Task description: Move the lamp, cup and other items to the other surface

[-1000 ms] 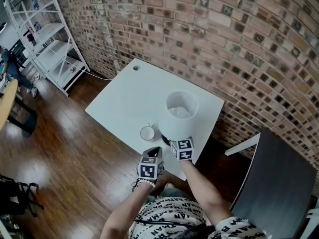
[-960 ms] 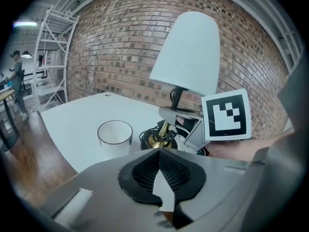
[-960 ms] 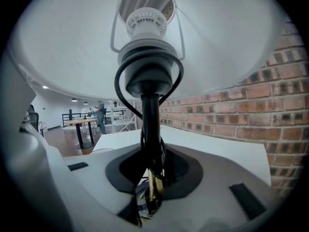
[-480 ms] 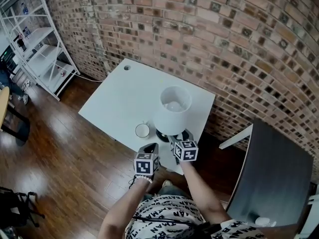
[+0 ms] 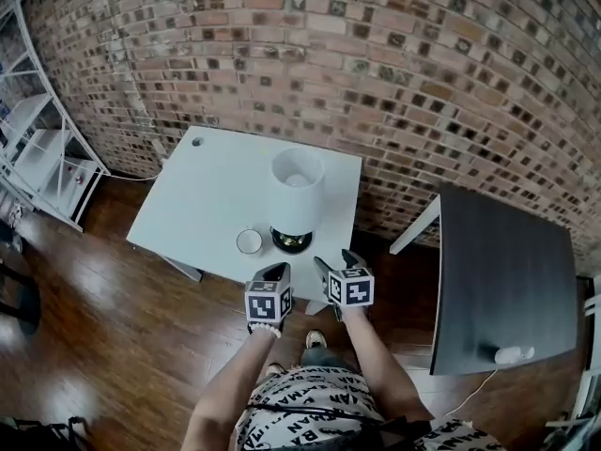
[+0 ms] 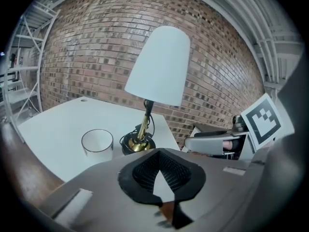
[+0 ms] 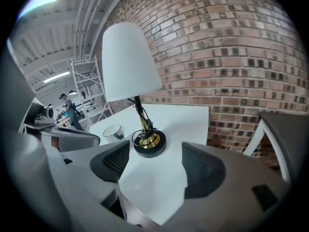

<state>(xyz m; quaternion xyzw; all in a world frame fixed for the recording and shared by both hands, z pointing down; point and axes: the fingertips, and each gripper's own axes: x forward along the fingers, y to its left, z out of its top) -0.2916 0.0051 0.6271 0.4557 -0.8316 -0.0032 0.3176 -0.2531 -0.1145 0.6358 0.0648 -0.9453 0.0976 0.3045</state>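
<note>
A lamp (image 5: 295,188) with a white shade and a black-and-gold base (image 7: 149,143) stands on the white table (image 5: 202,195) near its front edge. A clear cup (image 5: 249,241) stands just left of the base. My right gripper (image 5: 336,263) hovers at the table's front edge, a little short of the lamp base. Its jaws have just been opening, and it is open with nothing between them (image 7: 154,170). My left gripper (image 5: 277,272) is beside it, in front of the cup (image 6: 97,141), shut and empty (image 6: 161,178).
A dark table (image 5: 502,280) stands to the right with a gap between it and the white one. A small white object (image 5: 515,353) lies near its front corner. A brick wall runs behind both. White shelving (image 5: 42,158) stands far left on the wood floor.
My right gripper has let go at the lamp base, opened and drawn back to the table's front edge. The left gripper moved only slightly. The view has swung right, showing more of the dark table.
</note>
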